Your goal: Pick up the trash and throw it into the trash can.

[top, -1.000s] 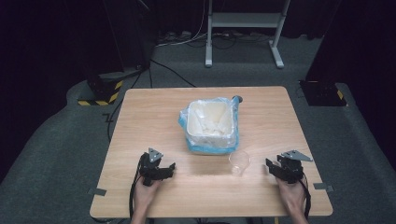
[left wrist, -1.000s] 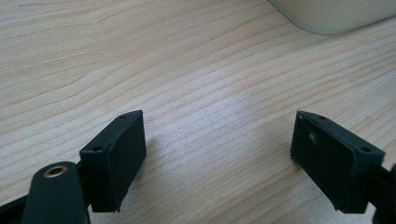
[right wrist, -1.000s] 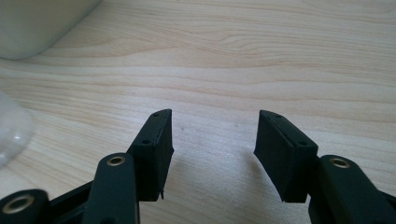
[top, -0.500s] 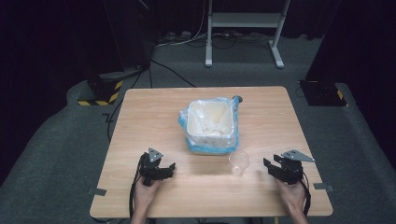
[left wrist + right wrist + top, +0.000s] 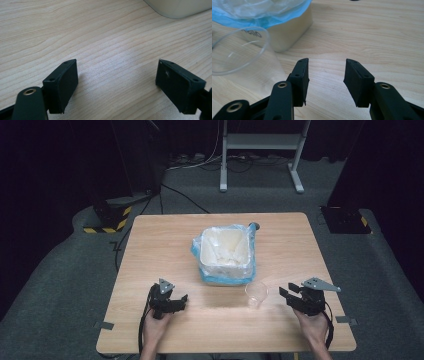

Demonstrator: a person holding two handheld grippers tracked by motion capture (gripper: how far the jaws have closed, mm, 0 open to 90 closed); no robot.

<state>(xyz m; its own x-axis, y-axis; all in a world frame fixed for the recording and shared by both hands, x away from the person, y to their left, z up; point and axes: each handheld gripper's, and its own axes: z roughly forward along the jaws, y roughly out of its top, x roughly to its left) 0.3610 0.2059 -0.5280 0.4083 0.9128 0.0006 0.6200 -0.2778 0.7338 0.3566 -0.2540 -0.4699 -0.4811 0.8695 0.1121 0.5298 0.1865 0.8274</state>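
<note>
I see a cream bin (image 5: 225, 251) lined with a blue bag at the centre of the wooden table (image 5: 150, 250); a clear plastic cup (image 5: 256, 293) stands just below it; my left gripper (image 5: 175, 301) at lower left and right gripper (image 5: 289, 296) at lower right both gape, holding nothing; the cup sits just left of the right jaws.

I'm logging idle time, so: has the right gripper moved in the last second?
Yes, slightly. The right gripper has crept left along the table, closing a little on the clear cup, jaws open.
</note>
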